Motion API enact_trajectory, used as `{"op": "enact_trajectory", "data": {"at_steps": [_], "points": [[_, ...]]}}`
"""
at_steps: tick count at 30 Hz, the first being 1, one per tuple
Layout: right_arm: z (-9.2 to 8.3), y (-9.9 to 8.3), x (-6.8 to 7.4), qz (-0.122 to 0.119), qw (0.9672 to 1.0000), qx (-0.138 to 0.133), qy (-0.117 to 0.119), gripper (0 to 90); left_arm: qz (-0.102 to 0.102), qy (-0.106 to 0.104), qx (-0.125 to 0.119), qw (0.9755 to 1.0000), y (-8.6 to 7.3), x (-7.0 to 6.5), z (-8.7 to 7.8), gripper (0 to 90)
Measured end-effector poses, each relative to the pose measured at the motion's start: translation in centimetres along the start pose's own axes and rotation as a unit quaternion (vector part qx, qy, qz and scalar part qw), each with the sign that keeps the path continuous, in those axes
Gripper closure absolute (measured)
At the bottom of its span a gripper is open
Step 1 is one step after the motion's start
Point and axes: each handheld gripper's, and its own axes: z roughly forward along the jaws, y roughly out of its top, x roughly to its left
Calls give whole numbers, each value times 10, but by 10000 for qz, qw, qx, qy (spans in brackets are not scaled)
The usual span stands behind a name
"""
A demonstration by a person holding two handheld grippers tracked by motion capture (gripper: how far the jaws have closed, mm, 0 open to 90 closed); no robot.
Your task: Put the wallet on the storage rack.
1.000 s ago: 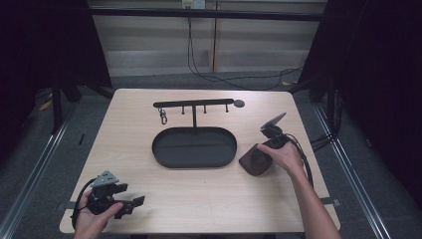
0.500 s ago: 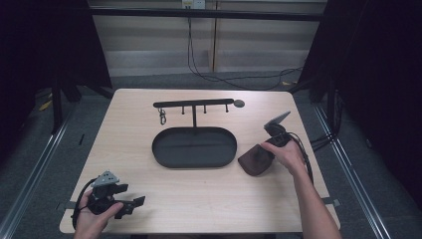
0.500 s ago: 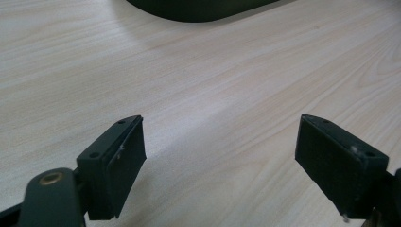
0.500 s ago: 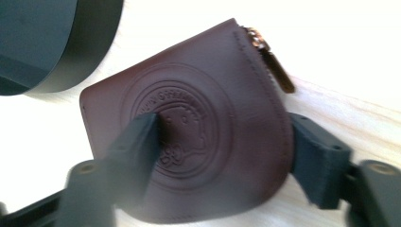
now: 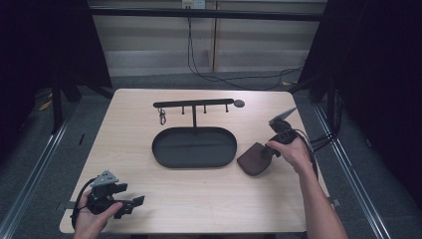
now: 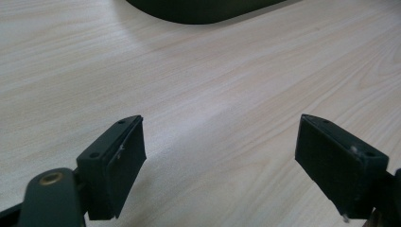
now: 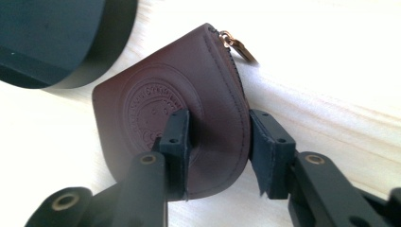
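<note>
Brown leather pouch (image 7: 189,104) pinched between the just-closing right tongs (image 7: 220,142) beside the black tray (image 5: 194,148); left tongs (image 6: 220,161) apart over the worktop (image 6: 213,85).

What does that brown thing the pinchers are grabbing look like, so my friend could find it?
Find the wooden table, then the black oval tray in its middle. Just right of the tray lies a small dark-brown leather pouch, pinched by the right gripper. Nothing else there is brown; it has a round stamped emblem and a small gold zip pull.
</note>
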Motion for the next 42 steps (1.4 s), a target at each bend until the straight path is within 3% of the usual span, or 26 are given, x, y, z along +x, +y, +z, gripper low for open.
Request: {"op": "enact_trajectory", "data": {"at_steps": [5, 9, 12, 18, 20, 24, 27, 37, 38, 42], "points": [[-9, 5, 9, -69, 9996, 12, -277, 646, 6, -19, 3, 10000, 0, 1, -1, 169], [-20, 5, 9, -8, 9999, -135, -84, 715, 66, 50, 8, 10000, 0, -1, -1, 169], [-24, 6, 11, -57, 9997, -74, -226, 719, 79, 42, 11, 10000, 0, -1, -1, 169], [-35, 8, 15, -82, 9997, -194, -102, 785, 31, 39, -17, 10000, 0, 0, -1, 169], [-41, 11, 21, -153, 9995, -186, -191, 797, 70, 29, 10, 10000, 0, 0, -1, 169], [-45, 14, 25, -189, 9994, -202, -218, 804, 43, 23, -30, 10000, 0, 0, -2, 169], [-49, 15, 28, -225, 9989, -144, -394, 806, 40, 21, -26, 10000, 0, 1, -2, 169], [-61, 18, 33, -235, 9978, -122, -600, 813, 14, 16, -36, 10000, 0, 1, -2, 169], [-64, 19, 34, -227, 9970, -217, -706, 814, 11, -6, -31, 10000, 1, 1, -2, 168], [-67, 20, 35, -223, 9970, -228, -706, 822, 10, 1, -30, 10000, 1, 2, -2, 169]]}}
